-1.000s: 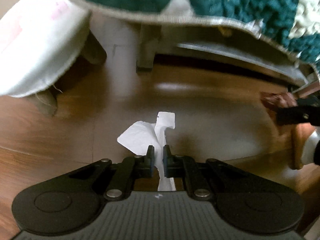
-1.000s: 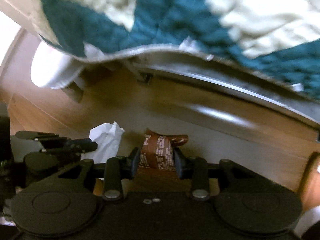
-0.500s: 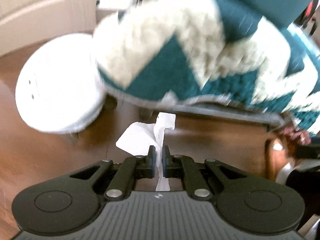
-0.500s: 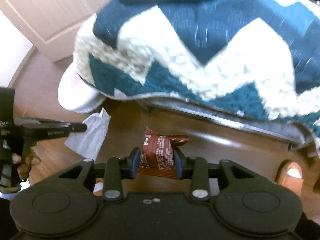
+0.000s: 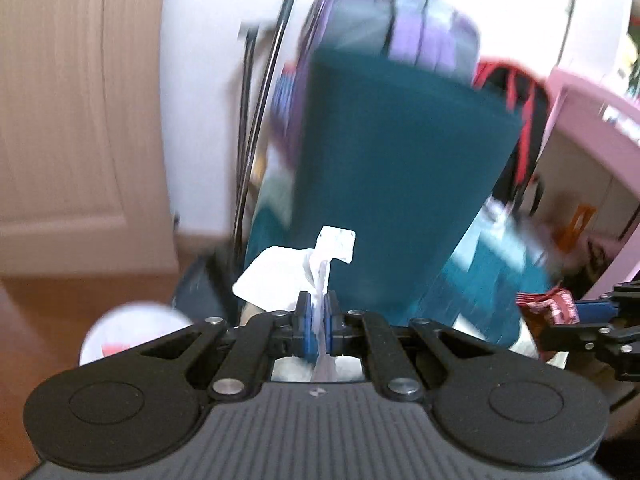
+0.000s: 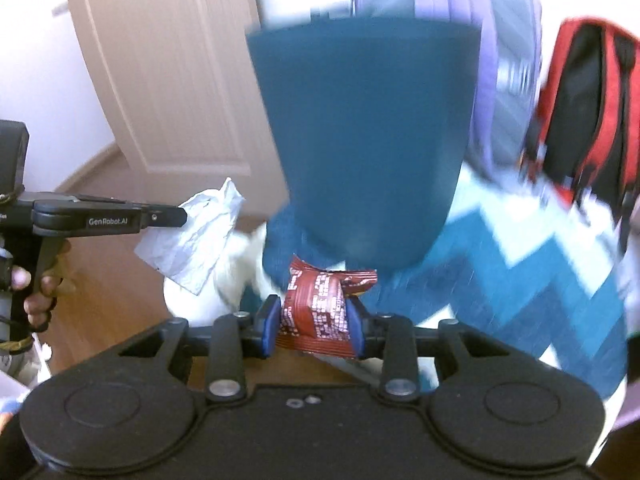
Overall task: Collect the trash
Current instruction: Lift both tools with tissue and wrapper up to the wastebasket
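My left gripper (image 5: 316, 312) is shut on a crumpled white tissue (image 5: 288, 270) and holds it up in the air. The tissue also shows in the right wrist view (image 6: 196, 236), at the tip of the left gripper (image 6: 180, 216). My right gripper (image 6: 312, 320) is shut on a brown snack wrapper (image 6: 320, 308) with white print. The wrapper also shows at the right edge of the left wrist view (image 5: 548, 306). Both grippers face a dark teal chair back (image 6: 360, 136).
A teal and white zigzag blanket (image 6: 520, 264) lies below the chair back. A purple bag (image 6: 480, 40) and a red and black backpack (image 6: 584, 112) stand behind it. A beige door (image 6: 168, 80) is at left. A pink shelf (image 5: 592, 140) is at right. Wood floor (image 6: 108, 292) lies below.
Both grippers have risen from near the floor under the blanket's edge up to chair-back height, each still holding its piece of trash. The views are motion blurred.
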A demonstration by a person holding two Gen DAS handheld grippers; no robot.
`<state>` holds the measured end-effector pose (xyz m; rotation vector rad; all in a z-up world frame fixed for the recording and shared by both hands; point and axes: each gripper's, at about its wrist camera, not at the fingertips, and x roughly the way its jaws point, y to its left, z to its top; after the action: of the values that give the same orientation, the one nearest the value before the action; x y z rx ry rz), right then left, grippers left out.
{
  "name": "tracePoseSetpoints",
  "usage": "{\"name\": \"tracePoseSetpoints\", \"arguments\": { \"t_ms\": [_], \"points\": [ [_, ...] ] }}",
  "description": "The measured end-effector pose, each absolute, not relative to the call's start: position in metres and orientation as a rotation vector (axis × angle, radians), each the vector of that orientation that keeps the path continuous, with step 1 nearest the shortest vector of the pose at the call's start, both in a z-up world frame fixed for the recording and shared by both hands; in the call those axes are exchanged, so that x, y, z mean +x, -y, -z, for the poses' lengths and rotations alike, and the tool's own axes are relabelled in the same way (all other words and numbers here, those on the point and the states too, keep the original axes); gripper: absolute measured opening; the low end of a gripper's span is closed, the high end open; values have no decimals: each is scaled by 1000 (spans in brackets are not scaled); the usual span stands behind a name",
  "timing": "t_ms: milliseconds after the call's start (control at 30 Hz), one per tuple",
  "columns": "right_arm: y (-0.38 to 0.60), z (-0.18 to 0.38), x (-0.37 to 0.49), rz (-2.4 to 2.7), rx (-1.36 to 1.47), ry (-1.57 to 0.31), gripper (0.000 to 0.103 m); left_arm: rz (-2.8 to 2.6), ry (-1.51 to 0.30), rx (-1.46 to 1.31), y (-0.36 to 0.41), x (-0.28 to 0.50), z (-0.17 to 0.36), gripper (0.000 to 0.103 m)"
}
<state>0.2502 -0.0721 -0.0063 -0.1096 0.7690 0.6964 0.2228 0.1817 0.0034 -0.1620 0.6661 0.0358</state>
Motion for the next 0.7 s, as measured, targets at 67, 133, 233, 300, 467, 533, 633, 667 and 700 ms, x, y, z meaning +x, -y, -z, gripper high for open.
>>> {"name": "tracePoseSetpoints", "arguments": {
  "t_ms": [67,133,233,300,467,533,633,667,700],
  "points": [
    [78,-21,252,-692,-121,-702,35,-33,-614,-130,-169,225,-35,6],
    [82,-45,258,-680,-121,-651,35,-31,-574,-106,-157,229,-64,6],
    [87,-80,264,-667,-136,-577,34,-32,-529,-100,-144,237,-99,6],
    [88,-99,268,-655,-143,-531,34,-33,-494,-94,-137,245,-125,6],
    [85,-133,289,-622,-163,-445,34,-35,-451,-71,-123,271,-176,6],
    [80,-140,302,-606,-164,-430,34,-34,-438,-62,-116,283,-188,6],
    [72,-146,319,-602,-168,-425,35,-36,-442,-39,-107,305,-194,6],
    [67,-145,323,-602,-173,-427,35,-31,-452,-37,-106,312,-193,6],
    [65,-144,328,-603,-176,-429,34,-30,-460,-34,-105,320,-191,6]
  ]
}}
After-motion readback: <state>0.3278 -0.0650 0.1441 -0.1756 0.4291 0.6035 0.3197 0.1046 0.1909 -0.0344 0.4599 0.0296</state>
